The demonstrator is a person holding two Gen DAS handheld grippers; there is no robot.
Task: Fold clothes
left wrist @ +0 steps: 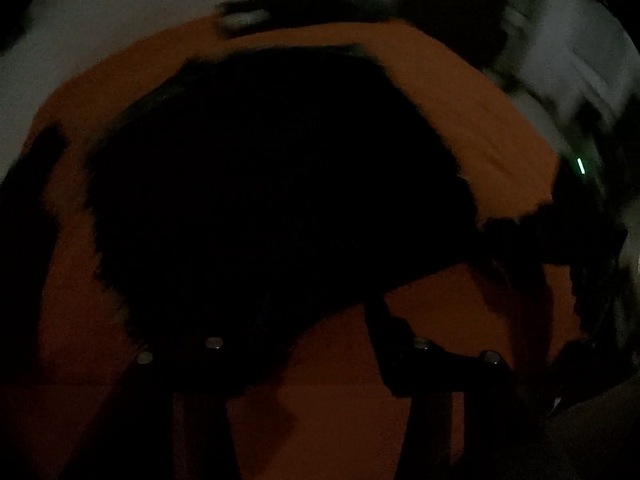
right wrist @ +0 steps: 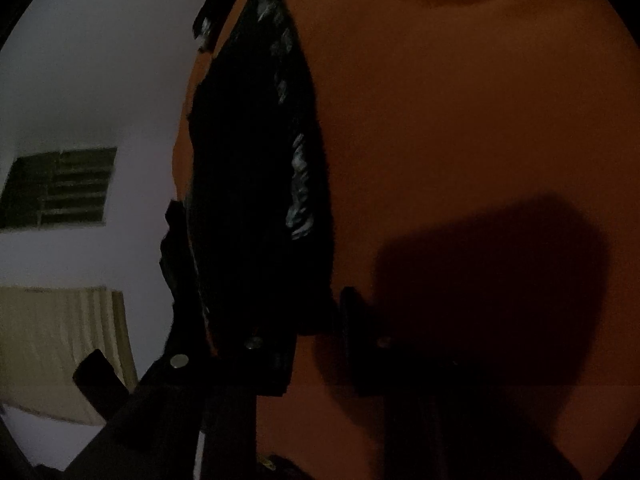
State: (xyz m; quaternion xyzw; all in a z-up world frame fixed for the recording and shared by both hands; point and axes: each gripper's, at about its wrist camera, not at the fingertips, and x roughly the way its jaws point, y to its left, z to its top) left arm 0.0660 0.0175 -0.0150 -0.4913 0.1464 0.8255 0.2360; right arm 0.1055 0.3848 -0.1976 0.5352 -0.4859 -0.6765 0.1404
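Lighting is poor in both views. A black garment [left wrist: 272, 184] lies spread on an orange surface [left wrist: 472, 112]; its folds and edges are lost in darkness. The left gripper [left wrist: 300, 344] stands over it, jaws apart, nothing visibly pinched. The right gripper [right wrist: 316, 344] sits at the garment's near edge; jaws slightly apart, any grip indiscernible. A white wall [right wrist: 100, 80] stands behind.

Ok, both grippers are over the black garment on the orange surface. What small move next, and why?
Probably nudge the right gripper forward onto the garment's near edge, then close. Its jaws stand apart with the orange surface showing between them, and the left gripper is open too, so nothing seems held.
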